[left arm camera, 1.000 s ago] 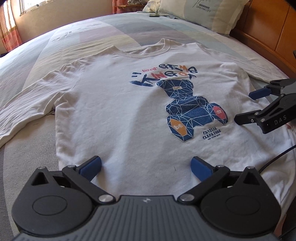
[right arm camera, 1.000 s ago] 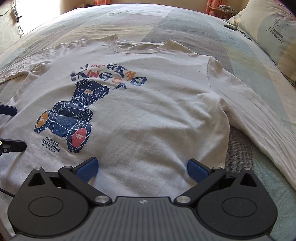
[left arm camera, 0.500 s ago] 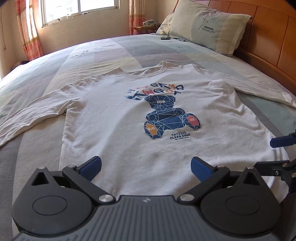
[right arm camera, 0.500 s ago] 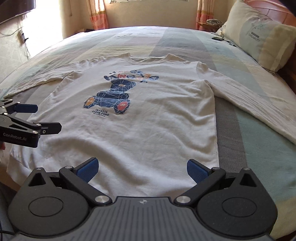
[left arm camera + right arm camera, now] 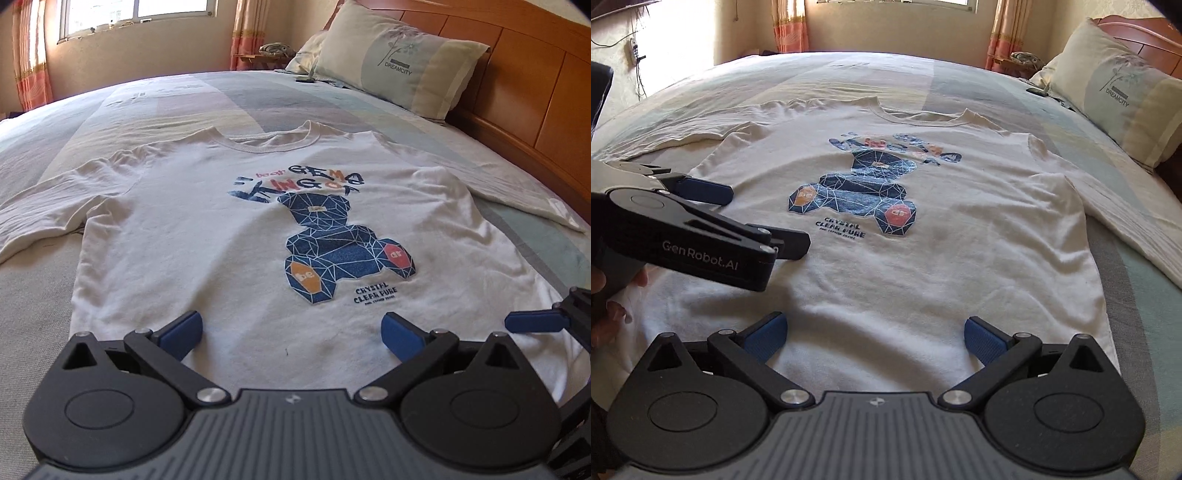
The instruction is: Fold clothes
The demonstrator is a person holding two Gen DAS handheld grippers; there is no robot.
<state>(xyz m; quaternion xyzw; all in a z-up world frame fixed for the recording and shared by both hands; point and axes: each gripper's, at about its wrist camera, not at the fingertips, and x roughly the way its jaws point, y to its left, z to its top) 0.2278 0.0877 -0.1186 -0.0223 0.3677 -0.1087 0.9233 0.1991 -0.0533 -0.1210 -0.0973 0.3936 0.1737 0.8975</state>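
Observation:
A white long-sleeved shirt with a blue bear print lies flat and face up on the bed, neck away from me and both sleeves spread out sideways. My left gripper hovers open just over the hem, nothing between its blue pads. One blue fingertip of the right tool shows at the right edge. In the right wrist view the shirt fills the middle and my right gripper is open above the hem. The left gripper stands open over the shirt's lower left part.
The bed sheet is striped in pale colours. A pillow leans on the wooden headboard at the right. A small dark object lies near the pillow. A hand holds the left tool. Window and curtains stand behind.
Both grippers pulled back from the shirt and tipped up, then came in low over the hem again. The left gripper reaches further over the shirt in the right wrist view. Both stay open.

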